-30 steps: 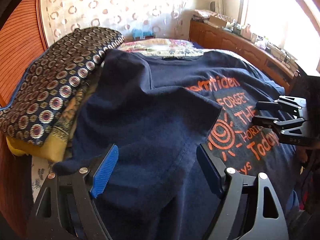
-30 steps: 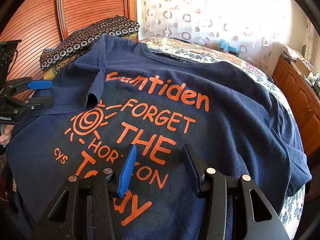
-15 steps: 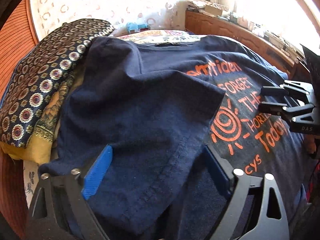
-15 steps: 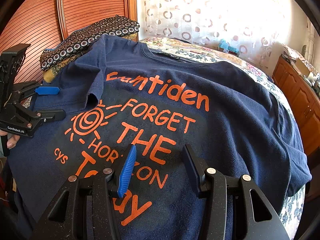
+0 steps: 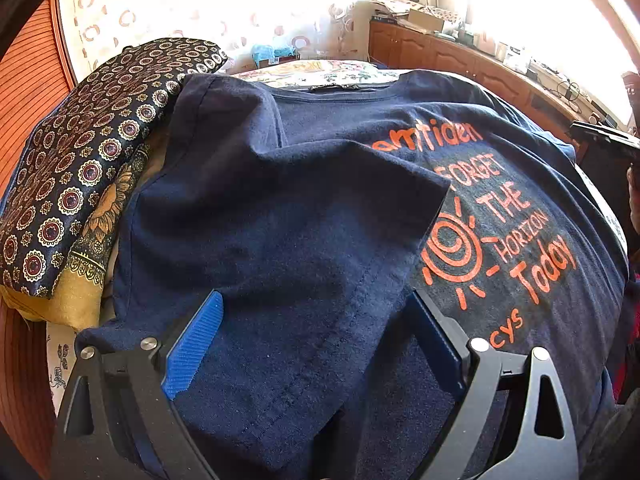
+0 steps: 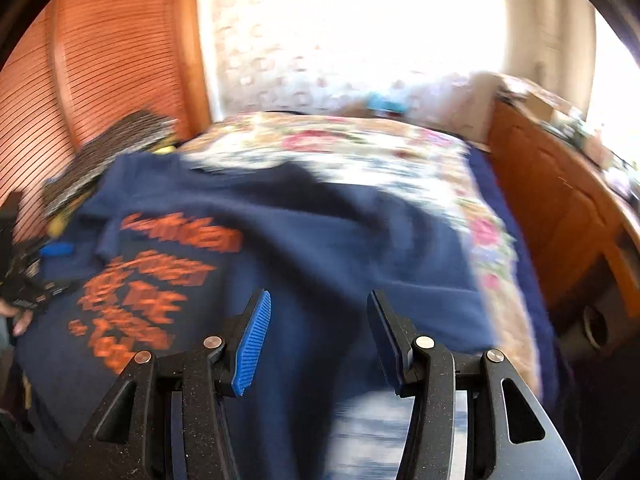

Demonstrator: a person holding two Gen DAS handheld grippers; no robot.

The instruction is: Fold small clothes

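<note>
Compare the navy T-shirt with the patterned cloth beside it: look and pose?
The navy T-shirt is plain dark blue with orange print; the patterned cloth is covered in small round medallions. The T-shirt lies spread across the bed, one sleeve folded over its front; the patterned cloth sits folded on a yellow cloth at its side. Both are dark blue fabric.

T-shirt (image 5: 320, 220) on bed (image 6: 360, 152), folded cloths (image 5: 80, 168) left

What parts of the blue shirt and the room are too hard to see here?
- Left wrist view: the folded sleeve covers the start of the T-shirt's top orange word.
- Right wrist view: motion blur smears the orange lettering.
- Both views: window glare whitens the curtain.
- Left wrist view: right gripper cut off.
</note>
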